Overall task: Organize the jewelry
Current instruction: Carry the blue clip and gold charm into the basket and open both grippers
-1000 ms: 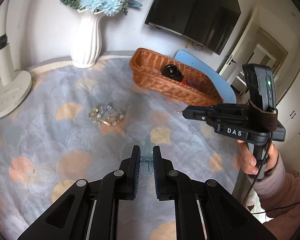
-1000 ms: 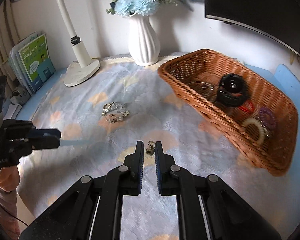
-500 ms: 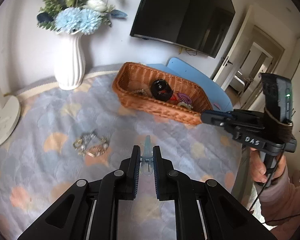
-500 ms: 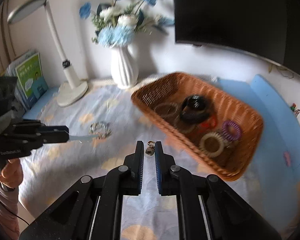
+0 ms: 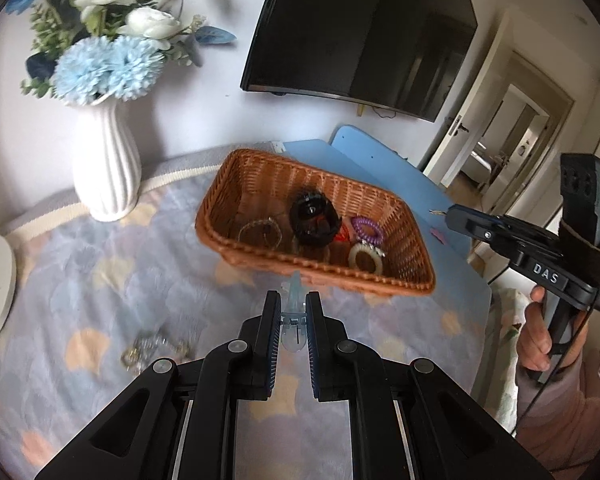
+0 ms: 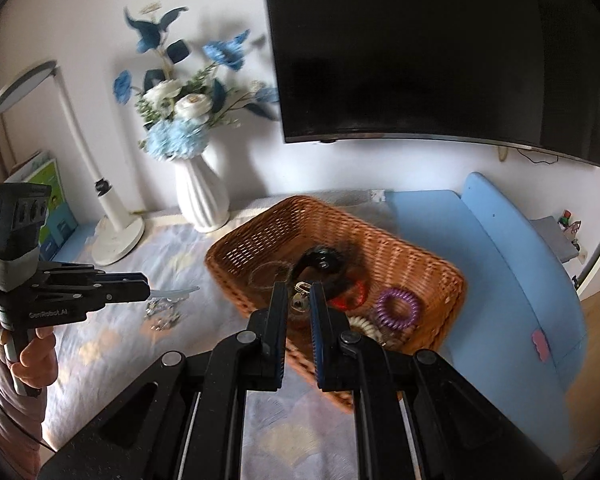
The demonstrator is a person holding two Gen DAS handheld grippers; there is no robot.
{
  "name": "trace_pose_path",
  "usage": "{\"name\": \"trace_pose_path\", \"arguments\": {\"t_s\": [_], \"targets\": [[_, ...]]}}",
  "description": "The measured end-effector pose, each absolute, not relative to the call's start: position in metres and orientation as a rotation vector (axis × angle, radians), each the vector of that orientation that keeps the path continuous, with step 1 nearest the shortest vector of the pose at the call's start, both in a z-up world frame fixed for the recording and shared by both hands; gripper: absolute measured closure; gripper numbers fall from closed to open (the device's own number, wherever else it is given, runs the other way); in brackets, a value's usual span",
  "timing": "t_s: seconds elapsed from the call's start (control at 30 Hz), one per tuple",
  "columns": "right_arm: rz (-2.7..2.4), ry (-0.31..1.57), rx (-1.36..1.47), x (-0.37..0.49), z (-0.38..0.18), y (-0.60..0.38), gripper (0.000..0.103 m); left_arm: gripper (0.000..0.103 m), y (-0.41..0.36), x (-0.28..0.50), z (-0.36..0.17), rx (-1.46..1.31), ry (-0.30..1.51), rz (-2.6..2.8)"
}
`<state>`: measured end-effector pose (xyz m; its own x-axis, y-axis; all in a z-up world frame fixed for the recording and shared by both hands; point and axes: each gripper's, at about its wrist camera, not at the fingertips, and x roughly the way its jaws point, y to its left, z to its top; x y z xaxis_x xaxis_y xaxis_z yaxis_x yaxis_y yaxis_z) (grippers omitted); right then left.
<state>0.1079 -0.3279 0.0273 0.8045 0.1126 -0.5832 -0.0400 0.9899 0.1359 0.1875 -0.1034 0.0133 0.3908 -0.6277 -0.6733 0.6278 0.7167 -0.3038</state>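
We carry a clear hair clip clenched in our left gripper and a small metal charm in our right gripper toward the wicker basket, which already holds several pieces; a bracelet waits near the table's front edge.

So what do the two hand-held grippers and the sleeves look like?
Both are black with flat parallel fingers and silver pivot screws. The right hand-held gripper reads "DAS" in white, with a green light and brown strap; the left hand-held gripper has a grey strap. Sleeve is pale pink.
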Motion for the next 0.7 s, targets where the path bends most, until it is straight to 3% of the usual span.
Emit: {"name": "trace_pose_path", "arguments": {"t_s": [0.33, 0.7], "targets": [[0.113, 0.687, 0.302, 0.158, -0.007, -0.377, 0.091, 0.09, -0.159, 0.244, 0.014, -0.053, 0.883, -0.819], [0.103, 0.814, 0.415, 0.2, -0.059, -0.404, 0.091, 0.09, -0.215, 0.274, -0.041, 0.044, 0.982, -0.737]]}}
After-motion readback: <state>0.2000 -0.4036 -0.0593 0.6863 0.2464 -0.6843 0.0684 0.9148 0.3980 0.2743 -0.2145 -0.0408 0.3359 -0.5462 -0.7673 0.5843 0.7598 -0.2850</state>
